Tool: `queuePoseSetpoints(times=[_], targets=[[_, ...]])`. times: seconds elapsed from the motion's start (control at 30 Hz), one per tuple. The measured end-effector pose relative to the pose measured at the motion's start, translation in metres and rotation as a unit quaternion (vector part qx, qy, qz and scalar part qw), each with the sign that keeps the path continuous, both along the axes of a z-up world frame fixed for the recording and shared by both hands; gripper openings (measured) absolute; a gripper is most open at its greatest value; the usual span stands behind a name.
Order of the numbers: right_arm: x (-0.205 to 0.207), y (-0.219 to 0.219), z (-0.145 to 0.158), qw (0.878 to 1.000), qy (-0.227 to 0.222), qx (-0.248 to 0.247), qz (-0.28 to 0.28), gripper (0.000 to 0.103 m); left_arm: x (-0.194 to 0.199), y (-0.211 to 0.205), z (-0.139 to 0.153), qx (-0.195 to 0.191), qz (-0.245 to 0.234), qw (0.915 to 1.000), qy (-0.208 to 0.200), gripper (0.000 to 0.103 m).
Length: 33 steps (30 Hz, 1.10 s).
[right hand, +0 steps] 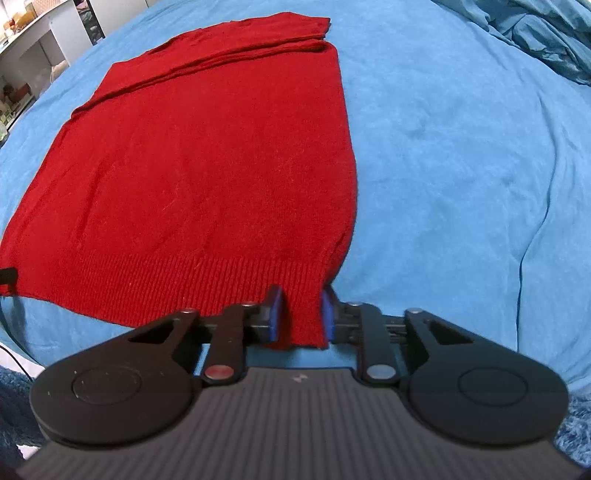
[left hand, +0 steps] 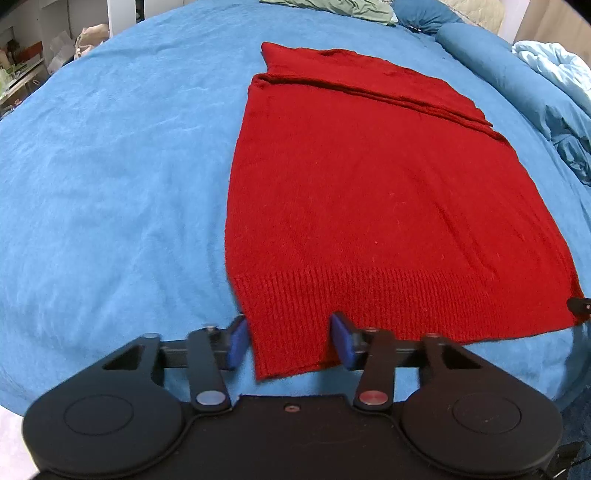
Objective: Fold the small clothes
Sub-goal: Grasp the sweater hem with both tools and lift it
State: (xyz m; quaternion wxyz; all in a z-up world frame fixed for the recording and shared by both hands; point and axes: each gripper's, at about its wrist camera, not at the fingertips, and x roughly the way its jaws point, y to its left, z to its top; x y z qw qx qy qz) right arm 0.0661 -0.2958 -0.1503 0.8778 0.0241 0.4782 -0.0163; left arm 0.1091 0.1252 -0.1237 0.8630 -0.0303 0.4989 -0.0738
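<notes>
A red knit sweater (left hand: 369, 184) lies flat on the blue bed cover, its ribbed hem nearest me and its sleeves folded across the far end. My left gripper (left hand: 291, 341) is open, and the hem's near left corner lies between its blue pads. In the right wrist view the same sweater (right hand: 207, 155) fills the left half. My right gripper (right hand: 303, 317) has its blue pads close around the hem's near right corner, which looks lifted and gathered between them.
The blue bed cover (left hand: 110, 184) spreads all around the sweater. Blue pillows (left hand: 491, 66) and a pale blue quilt (left hand: 554, 66) lie at the far right. A green cloth (left hand: 332, 7) lies at the far edge. Shelves (right hand: 29, 48) stand beyond the bed's left side.
</notes>
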Motion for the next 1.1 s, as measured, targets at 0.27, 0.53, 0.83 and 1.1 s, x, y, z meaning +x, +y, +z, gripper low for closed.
queuePoseSetpoints(times=[0.27,0.53,0.83,1.1], targets=[[-0.009,-0.002,0.019,0.999,-0.023,0.027,-0.005,0.021,-0.011,0.005,0.029,-0.023,-0.013,0.9995,-0.019,0.007],[-0.009,-0.039,0.074,0.973,-0.087,0.211,-0.038,0.02,0.009,0.023,0.093,-0.129,0.011,0.99,-0.057,0.007],[0.121,-0.077,0.161,0.936,-0.194,0.293,-0.025,0.02,0.167,0.022,0.161,-0.171,0.038,0.9724,-0.154,0.007],[0.324,-0.077,0.145,0.946,-0.191,0.251,-0.079,0.02,0.353,-0.002,0.091,-0.154,0.102,0.9747,-0.126,0.007]])
